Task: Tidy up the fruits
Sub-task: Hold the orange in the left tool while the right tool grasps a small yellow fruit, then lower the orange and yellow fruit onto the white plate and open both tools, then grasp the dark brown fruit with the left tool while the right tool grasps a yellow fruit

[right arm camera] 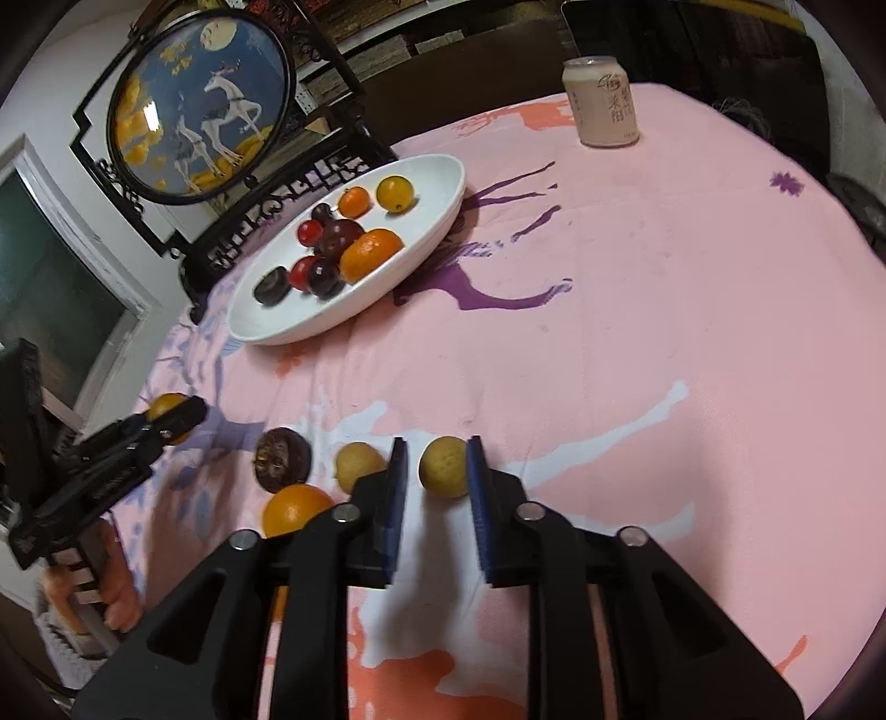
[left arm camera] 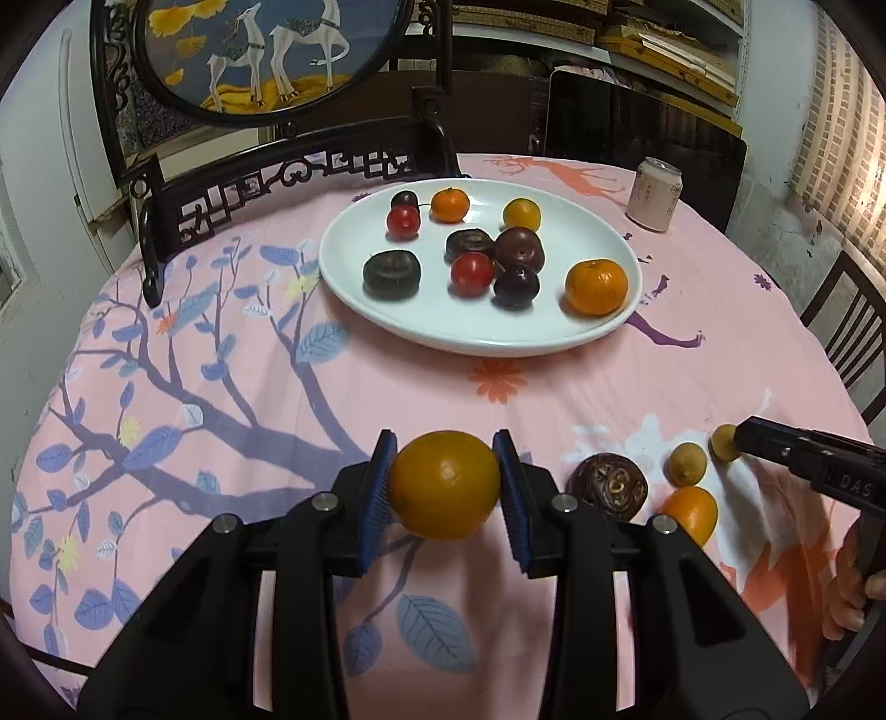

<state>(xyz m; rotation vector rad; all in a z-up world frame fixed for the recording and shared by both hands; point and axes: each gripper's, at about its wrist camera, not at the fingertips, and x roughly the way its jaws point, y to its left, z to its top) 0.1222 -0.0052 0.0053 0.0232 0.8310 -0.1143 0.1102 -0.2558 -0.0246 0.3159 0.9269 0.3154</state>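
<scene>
Fruit sits in two groups on the pink cloth (left arm camera: 232,354); the left gripper (left arm camera: 444,483), low centre of its own view, is clamped on an orange (left arm camera: 444,484), blue pads pressing both sides; the right gripper (right arm camera: 437,471), low centre of its view, has its pads closed on a small yellow-brown fruit (right arm camera: 443,464), touching each side; just left of that sit another yellowish fruit (right arm camera: 357,464), a dark brown fruit (right arm camera: 281,458) and a second orange (right arm camera: 296,508), close together on the cloth; the white plate (left arm camera: 387,321), upper centre of the left view, holds red, dark purple, dark brown, orange and yellow fruits, well apart from the loose ones; a can (left arm camera: 659,194) stands upright near the table's far edge at upper right; a round deer picture (left arm camera: 260,50) in a black carved frame stands behind the plate at upper left; a hand (left arm camera: 847,587) shows at the right edge, lower down
</scene>
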